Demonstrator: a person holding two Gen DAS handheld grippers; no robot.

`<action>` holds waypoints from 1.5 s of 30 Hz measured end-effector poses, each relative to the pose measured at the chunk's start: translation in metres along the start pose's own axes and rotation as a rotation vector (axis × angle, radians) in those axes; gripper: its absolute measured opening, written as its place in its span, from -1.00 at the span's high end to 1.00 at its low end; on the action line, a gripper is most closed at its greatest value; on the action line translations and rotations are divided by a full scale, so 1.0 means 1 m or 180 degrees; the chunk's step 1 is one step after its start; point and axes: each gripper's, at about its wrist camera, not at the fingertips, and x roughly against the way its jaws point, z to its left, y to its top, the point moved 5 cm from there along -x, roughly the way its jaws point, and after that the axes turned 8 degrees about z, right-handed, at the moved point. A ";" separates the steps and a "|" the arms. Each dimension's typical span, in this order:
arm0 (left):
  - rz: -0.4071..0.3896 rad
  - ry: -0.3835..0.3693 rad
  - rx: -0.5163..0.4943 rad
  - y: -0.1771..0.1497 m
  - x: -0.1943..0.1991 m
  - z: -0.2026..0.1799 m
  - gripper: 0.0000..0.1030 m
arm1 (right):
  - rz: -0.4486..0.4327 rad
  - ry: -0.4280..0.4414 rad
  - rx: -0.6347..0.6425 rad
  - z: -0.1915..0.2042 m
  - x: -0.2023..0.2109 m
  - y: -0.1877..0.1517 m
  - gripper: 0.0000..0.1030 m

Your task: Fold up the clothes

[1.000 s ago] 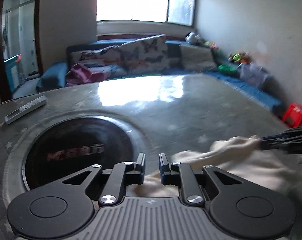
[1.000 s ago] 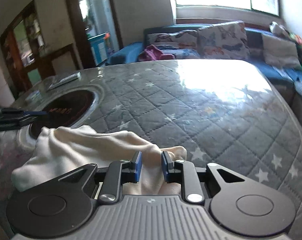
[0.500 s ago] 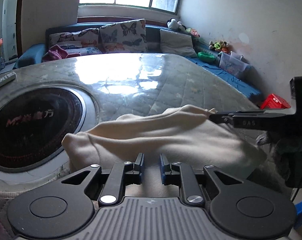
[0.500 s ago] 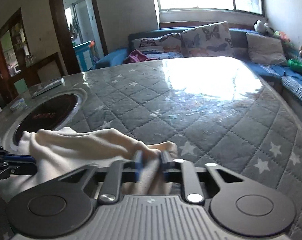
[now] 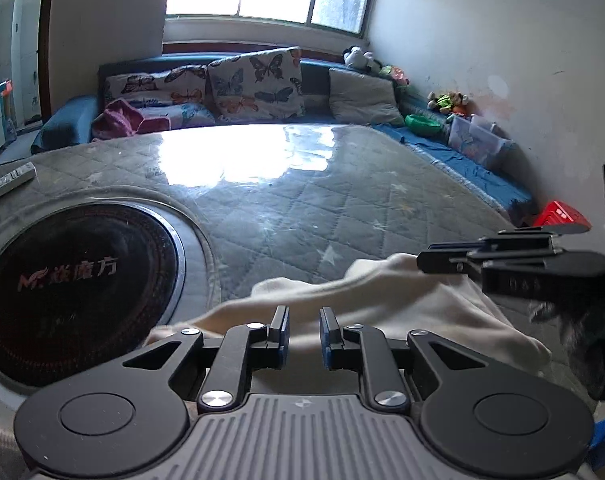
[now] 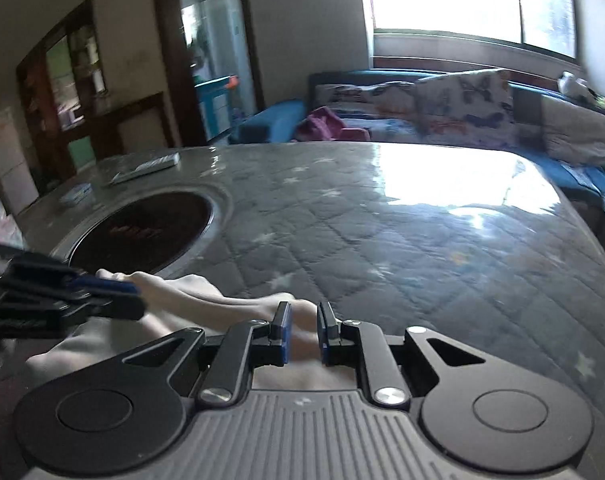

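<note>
Garment: cream garment (image 5: 386,300), bunched at near edge of quilted tabletop (image 5: 342,208), just R of round black inset (image 5: 74,296).
L gripper (image 5: 304,336): jaws narrow, pinching cloth.
R gripper (image 6: 302,336): jaws narrow, just closed further, clamping cloth fold.

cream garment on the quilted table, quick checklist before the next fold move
1. Left gripper closed on the cream fabric garment: ok.
2. Right gripper closed on the same garment: ok.
3. Garment spread flat: not ok, it is bunched between the grippers.
4. Grey quilted table bare ahead of the garment: ok.
5. Garment off the round black hotplate: cannot tell, its edge lies at the rim.
</note>
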 end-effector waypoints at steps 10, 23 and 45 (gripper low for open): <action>0.0048 0.0149 0.0059 0.010 -0.031 0.010 0.65 | 0.0107 -0.0086 0.0031 0.006 -0.036 0.000 0.50; 0.0006 0.0114 0.0050 0.015 -0.028 0.003 0.62 | 0.0111 -0.0053 0.0221 0.022 -0.037 0.010 0.46; -0.0002 0.0040 -0.0021 -0.070 0.041 -0.013 0.62 | 0.0226 0.0122 0.0534 0.054 -0.043 0.003 0.44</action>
